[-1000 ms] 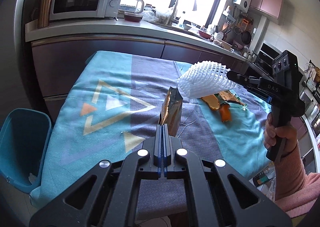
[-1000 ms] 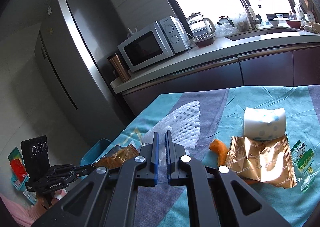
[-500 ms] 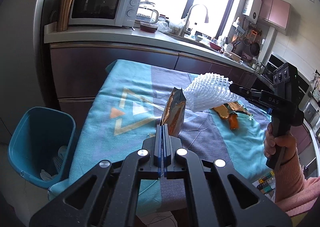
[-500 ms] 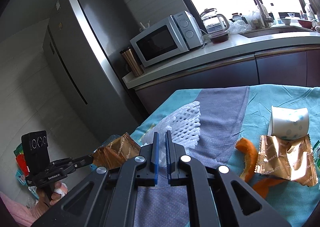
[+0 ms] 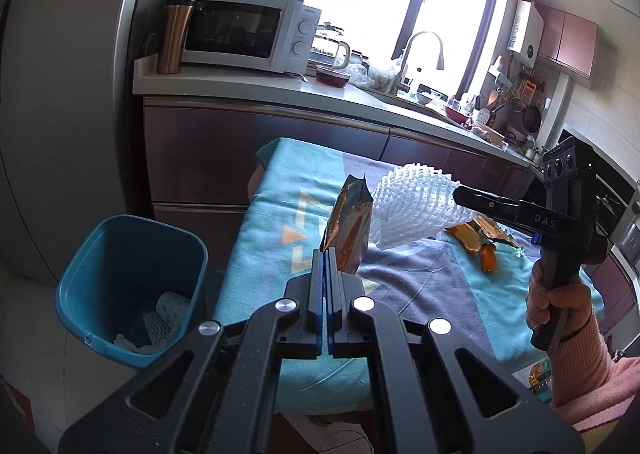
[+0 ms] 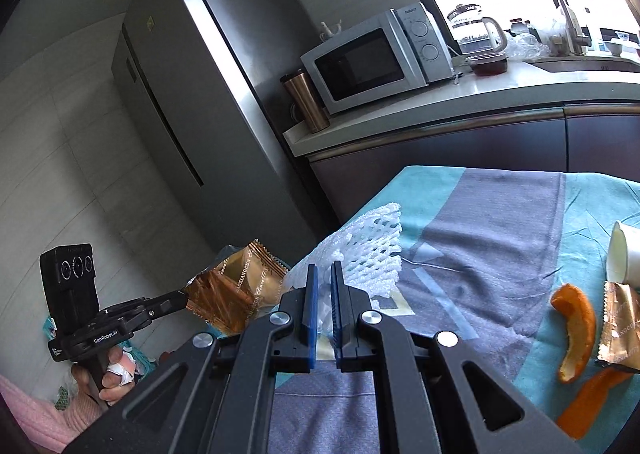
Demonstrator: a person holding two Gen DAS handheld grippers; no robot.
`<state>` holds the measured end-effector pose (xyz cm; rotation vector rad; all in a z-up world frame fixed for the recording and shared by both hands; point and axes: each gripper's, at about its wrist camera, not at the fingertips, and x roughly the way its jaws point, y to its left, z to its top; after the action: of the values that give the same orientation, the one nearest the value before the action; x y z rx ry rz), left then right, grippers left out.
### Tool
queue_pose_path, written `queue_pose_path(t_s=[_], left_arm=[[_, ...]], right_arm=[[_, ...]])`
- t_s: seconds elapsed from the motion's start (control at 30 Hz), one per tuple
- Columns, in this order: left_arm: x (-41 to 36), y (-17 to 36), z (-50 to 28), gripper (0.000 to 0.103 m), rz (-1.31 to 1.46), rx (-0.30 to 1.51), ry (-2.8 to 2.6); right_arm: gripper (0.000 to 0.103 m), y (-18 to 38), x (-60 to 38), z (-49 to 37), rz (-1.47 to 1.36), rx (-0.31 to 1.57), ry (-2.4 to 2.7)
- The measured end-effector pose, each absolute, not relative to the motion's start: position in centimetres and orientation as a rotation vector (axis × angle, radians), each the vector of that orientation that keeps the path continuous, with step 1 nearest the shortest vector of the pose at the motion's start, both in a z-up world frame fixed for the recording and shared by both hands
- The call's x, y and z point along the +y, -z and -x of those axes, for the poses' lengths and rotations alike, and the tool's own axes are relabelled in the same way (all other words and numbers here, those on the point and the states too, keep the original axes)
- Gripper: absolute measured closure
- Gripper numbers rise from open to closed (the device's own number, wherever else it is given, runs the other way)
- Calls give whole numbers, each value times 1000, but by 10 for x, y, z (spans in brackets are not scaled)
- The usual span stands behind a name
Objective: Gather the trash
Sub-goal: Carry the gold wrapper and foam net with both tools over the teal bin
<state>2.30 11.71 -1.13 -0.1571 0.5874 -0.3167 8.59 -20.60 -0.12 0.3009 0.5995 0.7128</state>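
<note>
left gripper (image 5: 325,254): pinched on one crinkled gold foil wrapper (image 5: 348,230), upright above the worktop edge
right gripper (image 6: 322,274): nipped narrowly on one white foam mesh sleeve (image 6: 360,250)
worktop (image 6: 500,238): two curled orange peels (image 6: 574,334), one paper cup (image 6: 624,254)
bin (image 5: 132,286): one, teal plastic, on the floor at lower left

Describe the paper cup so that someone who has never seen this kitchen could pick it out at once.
Start at the table with the teal and grey cloth, below the counter. At its right edge in the right wrist view, the paper cup lies tipped on its side, open mouth toward the camera. It is white, unlike the orange peel and gold wrapper just in front of it.
</note>
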Motion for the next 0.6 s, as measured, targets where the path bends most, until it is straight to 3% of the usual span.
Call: queue_pose_path(t_s=[0.6], left_arm=[[199,7,0,102,220,542,135]], right_arm=[[98,-4,-103,-104,-206,650,-888]])
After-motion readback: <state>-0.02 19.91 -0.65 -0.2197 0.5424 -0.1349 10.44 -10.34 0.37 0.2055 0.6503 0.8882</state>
